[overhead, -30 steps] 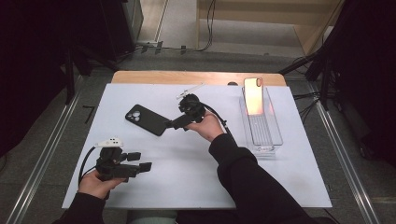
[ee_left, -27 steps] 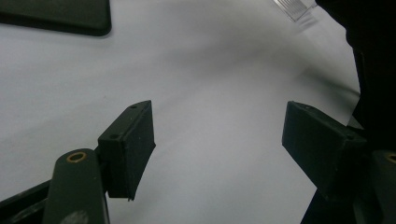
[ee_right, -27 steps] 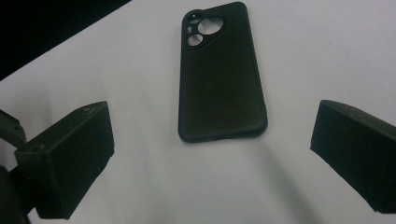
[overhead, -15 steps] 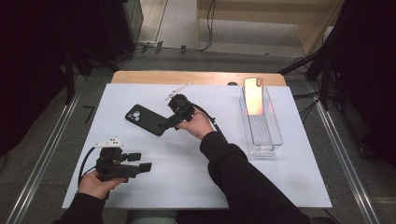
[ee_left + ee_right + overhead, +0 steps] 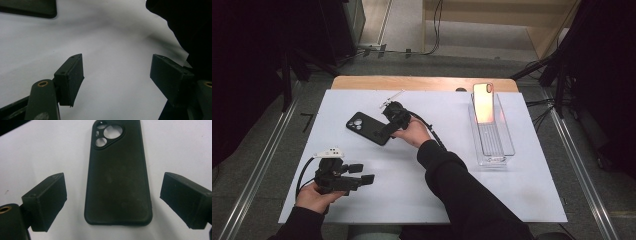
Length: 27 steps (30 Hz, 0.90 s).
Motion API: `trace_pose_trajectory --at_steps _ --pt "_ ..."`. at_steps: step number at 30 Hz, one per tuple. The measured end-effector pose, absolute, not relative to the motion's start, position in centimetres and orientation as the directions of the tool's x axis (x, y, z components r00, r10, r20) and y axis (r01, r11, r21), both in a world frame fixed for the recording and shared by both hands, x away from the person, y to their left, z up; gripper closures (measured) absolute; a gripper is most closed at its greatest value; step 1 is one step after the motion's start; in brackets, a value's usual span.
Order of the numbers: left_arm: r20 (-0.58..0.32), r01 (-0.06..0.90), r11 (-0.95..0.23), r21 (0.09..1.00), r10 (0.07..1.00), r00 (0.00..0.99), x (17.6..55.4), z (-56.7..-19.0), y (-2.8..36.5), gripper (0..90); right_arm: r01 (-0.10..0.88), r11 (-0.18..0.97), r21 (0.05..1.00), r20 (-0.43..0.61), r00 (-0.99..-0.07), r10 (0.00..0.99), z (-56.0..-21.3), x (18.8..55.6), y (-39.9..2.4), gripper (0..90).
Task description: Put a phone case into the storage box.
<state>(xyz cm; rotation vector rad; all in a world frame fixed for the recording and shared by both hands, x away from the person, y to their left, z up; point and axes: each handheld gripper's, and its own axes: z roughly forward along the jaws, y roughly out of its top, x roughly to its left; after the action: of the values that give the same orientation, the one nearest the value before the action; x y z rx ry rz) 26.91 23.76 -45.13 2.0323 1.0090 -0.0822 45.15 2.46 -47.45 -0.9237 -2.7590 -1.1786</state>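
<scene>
On the white table point(image 5: 512, 195), around ten o'clock from centre: black phone case point(image 5: 368, 128), lying flat, back side up, camera cutouts at the far-left end. Right tool point(image 5: 388, 131) down at the case's near-right end, jaws straddling that short edge. Same thing up close in the right gripper view: right tool point(image 5: 112, 202) with the phone case point(image 5: 117, 177) sitting between the two pads, a clear strip of white showing on both sides, so no contact. Jaws have just been closing in a bit, still apart, nothing pinched.

Down at seven o'clock, near the front edge: left tool point(image 5: 363, 179) held in a hand, lying roughly level, pointing toward three o'clock, well apart from the case. Left gripper view confirms it: left tool point(image 5: 116, 80) spread wide with only bare white table between the pads, a corner of the black case at the top left of that view, a dark sleeve point(image 5: 190, 27) at the top right.

Over at two o'clock: clear plastic tray point(image 5: 497, 150), long side running front to back, with an orange-pink phone point(image 5: 483, 102) propped upright at its far end. Well apart from both tools.
</scene>
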Motion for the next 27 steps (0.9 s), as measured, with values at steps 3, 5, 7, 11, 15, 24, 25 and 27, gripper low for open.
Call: trace_pose_trajectory --at_steps 3,5,7,11,15,24,25,27 --pt "-0.397 0.684 -0.312 0.66 0.628 0.67 26.9 -45.0 23.8 27.2 0.5 0.561 0.66 0.2 -0.836 0.51 -47.6 45.2 2.9 5.5" --pt "-0.397 0.682 -0.31 0.662 0.627 0.67 26.9 -45.0 23.9 27.3 0.499 0.567 0.655 0.193 -0.836 0.513 -47.8 45.2 3.2 5.5" --pt "-0.398 0.683 -0.31 0.661 0.627 0.67 26.9 -45.0 23.9 27.3 0.503 0.574 0.646 0.198 -0.837 0.51 -48.1 45.3 3.5 5.6" --pt "-0.396 0.683 -0.321 0.656 0.624 0.673 26.9 -45.1 23.8 27.3 0.503 0.589 0.632 0.183 -0.836 0.517 -48.5 45.5 4.0 5.6" --pt "-0.395 0.683 -0.321 0.656 0.625 0.673 26.9 -45.1 23.8 27.3 0.528 0.58 0.62 0.206 -0.823 0.529 -48.9 45.7 4.2 5.6" --pt "-0.396 0.684 -0.32 0.656 0.625 0.672 26.9 -45.1 23.8 27.3 0.508 0.622 0.596 0.174 -0.838 0.518 -49.9 45.4 5.0 5.6" --pt "-0.397 0.684 -0.318 0.656 0.626 0.672 26.9 -45.1 23.8 27.2 0.503 0.626 0.596 0.165 -0.839 0.518 -49.9 45.3 5.1 5.6" --pt "-0.396 0.684 -0.318 0.657 0.626 0.672 26.9 -45.1 23.8 27.3 0.493 0.635 0.595 0.147 -0.843 0.517 -49.9 45.2 5.2 5.6"
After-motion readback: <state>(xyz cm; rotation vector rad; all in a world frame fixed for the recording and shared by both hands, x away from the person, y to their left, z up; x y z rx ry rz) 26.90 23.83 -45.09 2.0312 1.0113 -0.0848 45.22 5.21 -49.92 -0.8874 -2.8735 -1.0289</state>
